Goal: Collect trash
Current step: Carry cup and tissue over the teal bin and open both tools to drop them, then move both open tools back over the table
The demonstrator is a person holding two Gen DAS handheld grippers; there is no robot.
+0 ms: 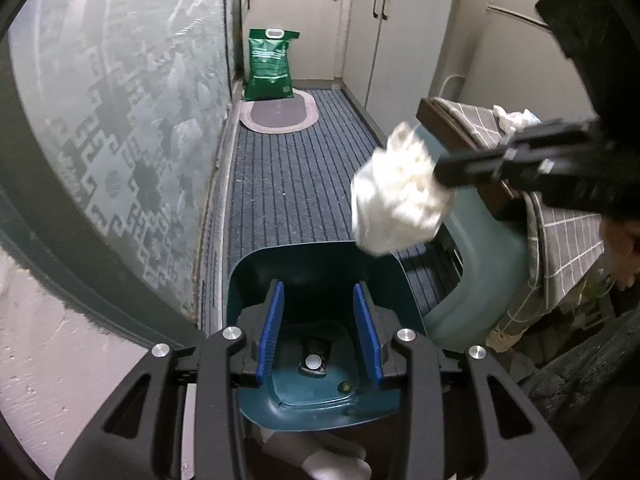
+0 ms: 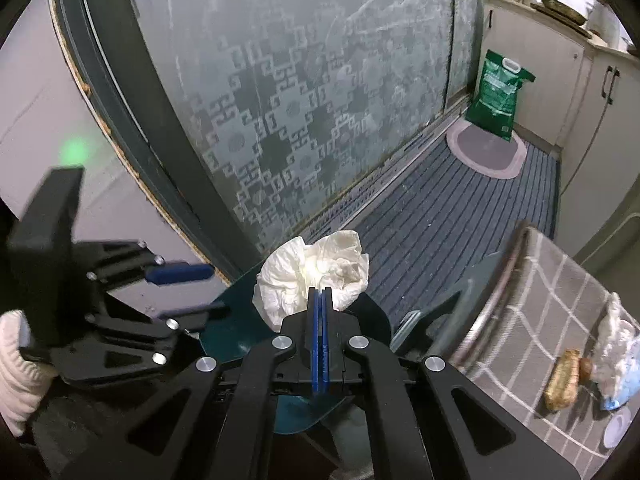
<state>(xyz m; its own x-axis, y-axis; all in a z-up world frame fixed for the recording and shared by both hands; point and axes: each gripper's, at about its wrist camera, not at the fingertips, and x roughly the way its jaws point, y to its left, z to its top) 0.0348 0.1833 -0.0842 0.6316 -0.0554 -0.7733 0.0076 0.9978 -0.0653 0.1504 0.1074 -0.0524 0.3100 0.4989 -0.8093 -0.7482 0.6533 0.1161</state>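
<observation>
My right gripper (image 2: 320,292) is shut on a crumpled white tissue (image 2: 312,276), and its blue pads sit flat together on the tissue's lower edge. In the left wrist view that tissue (image 1: 400,196) hangs from the right gripper (image 1: 438,172) just above the raised dark teal bin lid (image 1: 320,264). My left gripper (image 1: 320,320) points down over the lid's inner face with its blue pads apart and nothing pressed between them. From the right wrist view the left gripper (image 2: 200,290) stands beside the lid (image 2: 228,332). White paper (image 1: 328,456) lies inside the bin below.
A table with a grey checked cloth (image 2: 540,300) stands at the right, holding a brown food scrap (image 2: 564,380) and a white-and-blue wrapper (image 2: 616,360). A pale teal container (image 1: 480,280) sits under it. A frosted glass door (image 1: 120,120) runs along the left. Farther off are a green bag (image 1: 270,64), an oval mat (image 1: 280,114) and cabinets (image 1: 384,48).
</observation>
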